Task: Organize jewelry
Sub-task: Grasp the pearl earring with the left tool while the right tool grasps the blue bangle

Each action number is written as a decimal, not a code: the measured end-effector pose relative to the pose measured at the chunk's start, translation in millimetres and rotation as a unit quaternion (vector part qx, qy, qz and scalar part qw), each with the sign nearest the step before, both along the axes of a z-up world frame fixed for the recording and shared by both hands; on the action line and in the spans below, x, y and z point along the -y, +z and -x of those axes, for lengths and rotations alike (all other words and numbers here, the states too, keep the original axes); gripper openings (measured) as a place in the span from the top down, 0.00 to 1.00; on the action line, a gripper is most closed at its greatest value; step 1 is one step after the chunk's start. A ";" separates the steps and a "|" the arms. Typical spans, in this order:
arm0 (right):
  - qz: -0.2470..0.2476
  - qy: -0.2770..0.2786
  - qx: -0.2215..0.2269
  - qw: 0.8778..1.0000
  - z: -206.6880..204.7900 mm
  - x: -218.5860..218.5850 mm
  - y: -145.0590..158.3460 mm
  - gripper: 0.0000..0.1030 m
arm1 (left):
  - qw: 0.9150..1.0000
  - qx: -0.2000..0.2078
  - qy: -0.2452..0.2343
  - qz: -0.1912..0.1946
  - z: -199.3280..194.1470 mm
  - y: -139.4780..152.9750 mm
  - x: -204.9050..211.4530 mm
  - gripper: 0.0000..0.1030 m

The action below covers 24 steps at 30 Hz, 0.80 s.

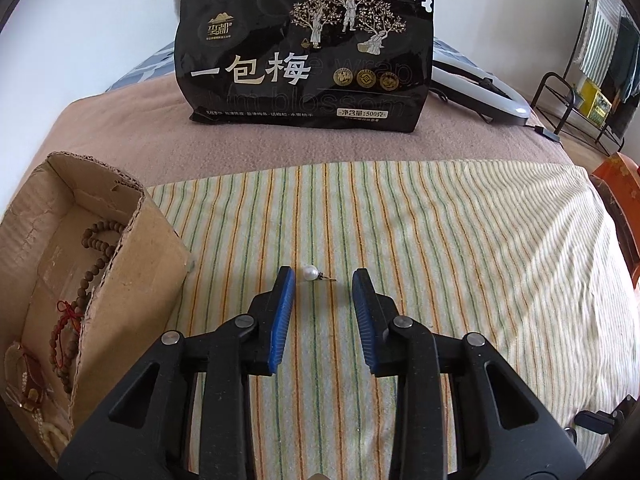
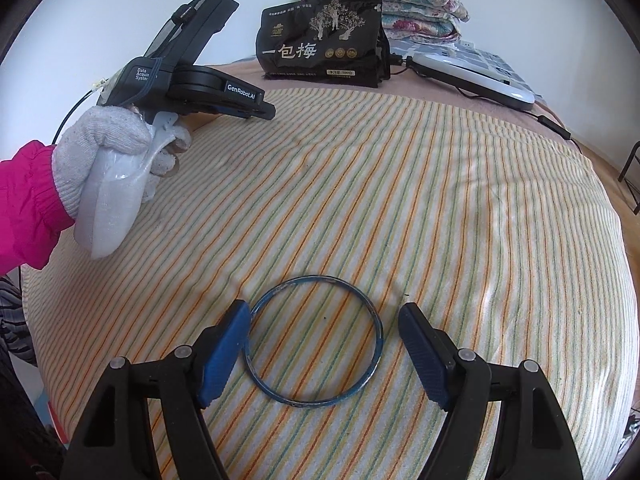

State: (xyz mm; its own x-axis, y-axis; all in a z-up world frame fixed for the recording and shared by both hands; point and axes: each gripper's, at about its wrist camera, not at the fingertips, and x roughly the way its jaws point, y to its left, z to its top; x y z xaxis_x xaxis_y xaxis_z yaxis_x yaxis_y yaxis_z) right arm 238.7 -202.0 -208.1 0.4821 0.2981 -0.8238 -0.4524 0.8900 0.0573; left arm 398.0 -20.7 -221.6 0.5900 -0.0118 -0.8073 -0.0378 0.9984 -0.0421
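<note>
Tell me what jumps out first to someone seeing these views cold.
The big black snack bag stands upright at the far end of the bed. On the striped towel, a pearl earring lies between the open left gripper tips, and a blue bangle between the open right gripper tips.

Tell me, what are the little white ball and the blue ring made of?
The pearl earring looks like a glossy pearl on a thin dark metal post. The blue bangle looks like painted metal, perhaps; its blue coating is chipped and scuffed in spots.
</note>
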 end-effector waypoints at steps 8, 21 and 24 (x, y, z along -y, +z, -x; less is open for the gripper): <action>0.000 0.001 0.001 1.000 -0.1 -0.7 -2.3 0.23 | 1.000 0.006 -0.006 0.008 -4.4 -7.7 -2.3 0.83; 0.000 0.003 0.003 1.000 -0.2 -0.9 -3.1 0.22 | 0.999 0.011 -0.034 0.026 3.7 -4.0 -1.5 0.84; 0.000 0.005 0.003 1.000 0.0 -1.1 -3.3 0.22 | 0.999 0.009 -0.037 0.028 5.4 -3.2 1.9 0.84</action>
State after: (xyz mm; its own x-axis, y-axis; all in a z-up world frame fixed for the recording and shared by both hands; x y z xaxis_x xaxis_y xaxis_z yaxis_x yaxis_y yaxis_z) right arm 238.6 -200.8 -211.4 0.4836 0.3023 -0.8215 -0.4611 0.8857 0.0544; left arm 392.6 -22.6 -224.8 0.6004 -0.1011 -0.7933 0.0380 0.9945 -0.0980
